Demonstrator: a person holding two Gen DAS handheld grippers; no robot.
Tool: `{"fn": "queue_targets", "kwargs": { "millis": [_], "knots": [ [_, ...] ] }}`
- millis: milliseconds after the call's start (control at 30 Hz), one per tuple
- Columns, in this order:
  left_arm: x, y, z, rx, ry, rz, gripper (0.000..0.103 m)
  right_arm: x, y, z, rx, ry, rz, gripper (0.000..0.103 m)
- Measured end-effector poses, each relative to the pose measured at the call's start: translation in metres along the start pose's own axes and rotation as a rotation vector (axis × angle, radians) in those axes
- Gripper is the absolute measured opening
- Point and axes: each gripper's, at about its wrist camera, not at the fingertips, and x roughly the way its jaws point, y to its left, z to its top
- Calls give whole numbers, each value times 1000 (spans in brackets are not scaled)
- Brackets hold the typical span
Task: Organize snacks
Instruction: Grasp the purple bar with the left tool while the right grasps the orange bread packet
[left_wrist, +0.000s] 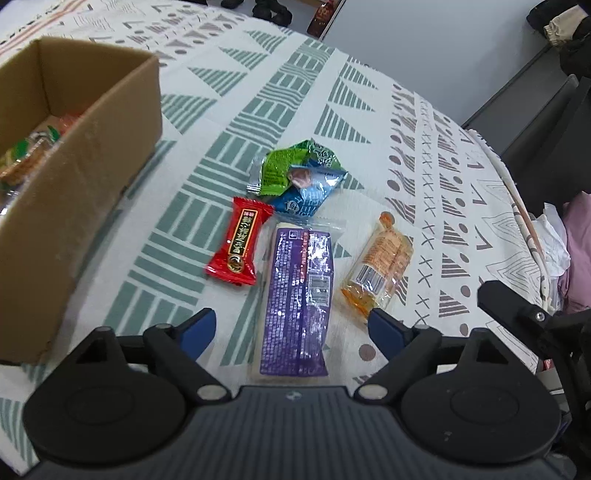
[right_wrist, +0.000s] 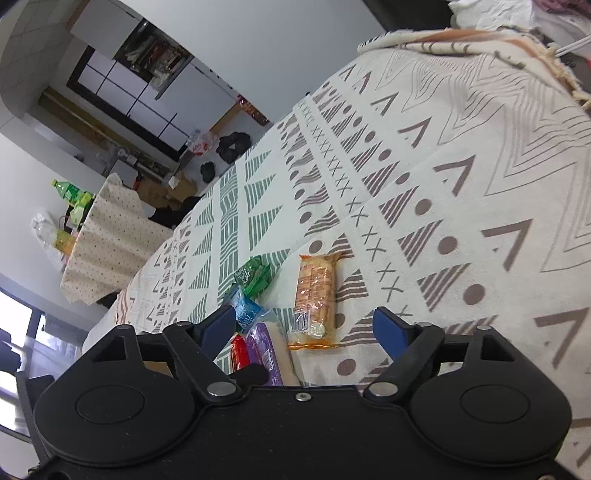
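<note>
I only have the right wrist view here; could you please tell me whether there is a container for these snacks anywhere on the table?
Observer: Yes, the left wrist view shows an open cardboard box on the patterned cloth, left of the loose snacks.
Operator: Thank you. Is anything in it already?
Observer: Several wrapped snacks lie inside it.
Operator: And how do the left tongs stand?
Observer: The left tongs are open. The purple packet shows between their tips, not gripped.
</note>
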Motion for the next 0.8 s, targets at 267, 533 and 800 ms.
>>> {"fn": "queue_targets", "kwargs": {
  "millis": [267,533,800],
  "knots": [
    [23,1,4,-39,38,9,71,36,4,0,-9,67,-17,69],
    [29,-1,11,-34,50,33,54,67,4,1,-2,93,-51,63],
    [28,4,12,-38,53,28,37,87,6,-7,-35,126,-103,35]
  ]
}}
